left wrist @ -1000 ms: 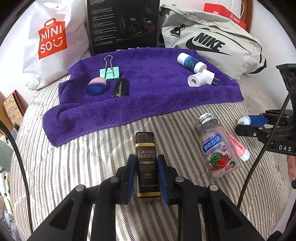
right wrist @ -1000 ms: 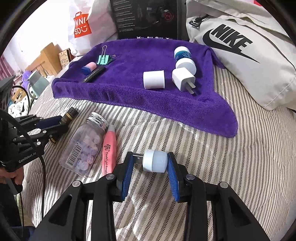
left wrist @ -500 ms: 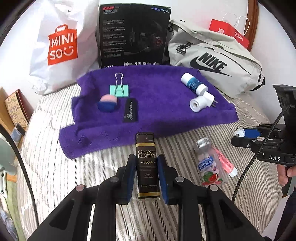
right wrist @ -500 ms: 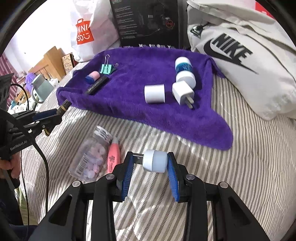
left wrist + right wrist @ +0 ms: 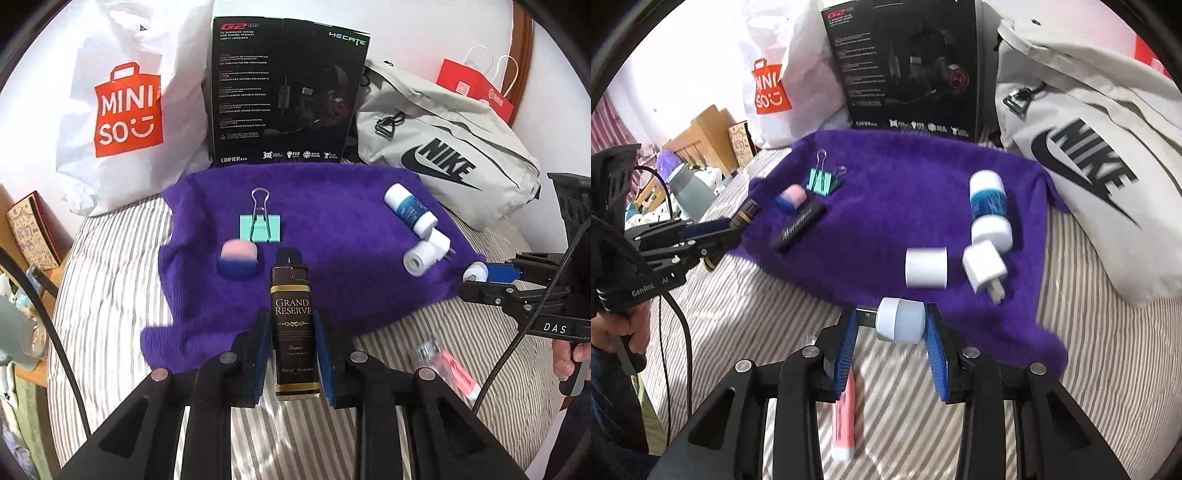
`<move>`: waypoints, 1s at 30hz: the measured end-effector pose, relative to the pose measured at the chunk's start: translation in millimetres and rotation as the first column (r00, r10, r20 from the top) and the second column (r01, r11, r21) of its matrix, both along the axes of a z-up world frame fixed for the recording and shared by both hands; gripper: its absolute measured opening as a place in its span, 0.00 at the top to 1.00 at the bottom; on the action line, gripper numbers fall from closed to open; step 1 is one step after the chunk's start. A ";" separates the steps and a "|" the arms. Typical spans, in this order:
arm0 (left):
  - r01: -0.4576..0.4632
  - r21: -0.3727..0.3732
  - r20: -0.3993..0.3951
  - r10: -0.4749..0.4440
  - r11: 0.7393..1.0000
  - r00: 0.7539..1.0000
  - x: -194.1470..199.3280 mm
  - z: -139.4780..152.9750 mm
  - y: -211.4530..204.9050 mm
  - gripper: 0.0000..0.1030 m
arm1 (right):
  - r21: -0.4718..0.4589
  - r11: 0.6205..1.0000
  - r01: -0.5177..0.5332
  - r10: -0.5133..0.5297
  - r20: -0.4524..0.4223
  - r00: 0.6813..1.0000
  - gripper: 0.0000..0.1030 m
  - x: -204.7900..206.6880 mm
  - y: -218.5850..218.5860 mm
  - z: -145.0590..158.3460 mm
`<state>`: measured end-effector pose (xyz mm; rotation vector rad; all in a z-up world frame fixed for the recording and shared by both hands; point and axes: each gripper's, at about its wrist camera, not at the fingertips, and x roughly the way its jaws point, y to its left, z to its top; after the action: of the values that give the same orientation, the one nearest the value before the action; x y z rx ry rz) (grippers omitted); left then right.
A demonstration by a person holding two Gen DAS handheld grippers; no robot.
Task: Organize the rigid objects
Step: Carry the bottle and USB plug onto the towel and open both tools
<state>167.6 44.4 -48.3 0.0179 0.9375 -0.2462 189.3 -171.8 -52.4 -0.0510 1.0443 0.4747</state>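
The left gripper (image 5: 293, 354) has its jaws clamped on the sides of a dark Grand Reserve bottle (image 5: 294, 332), held upright over the near edge of the purple towel (image 5: 332, 206) that lies on the striped bed (image 5: 110, 280). The right gripper (image 5: 890, 343) has its jaws clamped end to end on a small pale-blue capped cylinder (image 5: 900, 320), just over the towel's near edge

On the towel in the left wrist view, a teal binder clip (image 5: 259, 227) lies at 12 o'clock from the bottle, a pink-and-blue eraser-like piece (image 5: 238, 260) at 10 o'clock, and at 2 o'clock a blue-and-white tube (image 5: 409, 211) touching a white plug adapter (image 5: 439, 242) and a white roll (image 5: 417, 258). A black flat bar (image 5: 799, 225) lies beside the eraser in the right wrist view

Off the towel, at 4 o'clock from the bottle, a pink tube (image 5: 456, 373) lies on the bed. A white Miniso bag (image 5: 125, 107), a black headset box (image 5: 284, 92) and a grey Nike bag (image 5: 443, 155) stand along the far side
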 end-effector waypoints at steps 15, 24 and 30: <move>0.048 -0.027 -0.055 -0.049 0.998 0.997 69.1 -29.0 -17.1 0.78 | -0.088 0.996 -0.017 0.015 -0.028 1.000 0.65 94.8 21.0 -25.9; 0.103 -0.009 -0.084 -0.104 0.995 0.991 86.9 -41.2 -38.7 0.78 | -0.127 0.990 -0.058 0.052 -0.047 0.998 0.65 110.9 24.4 -48.2; 0.118 -0.004 -0.094 -0.118 0.993 0.989 101.7 -44.0 -45.8 0.78 | -0.130 0.988 -0.087 0.083 -0.038 0.996 0.65 112.3 23.8 -48.7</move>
<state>269.3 -1.4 -92.2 0.0635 1.0321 -0.3585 301.7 -148.0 -101.1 -0.2065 1.1075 0.4846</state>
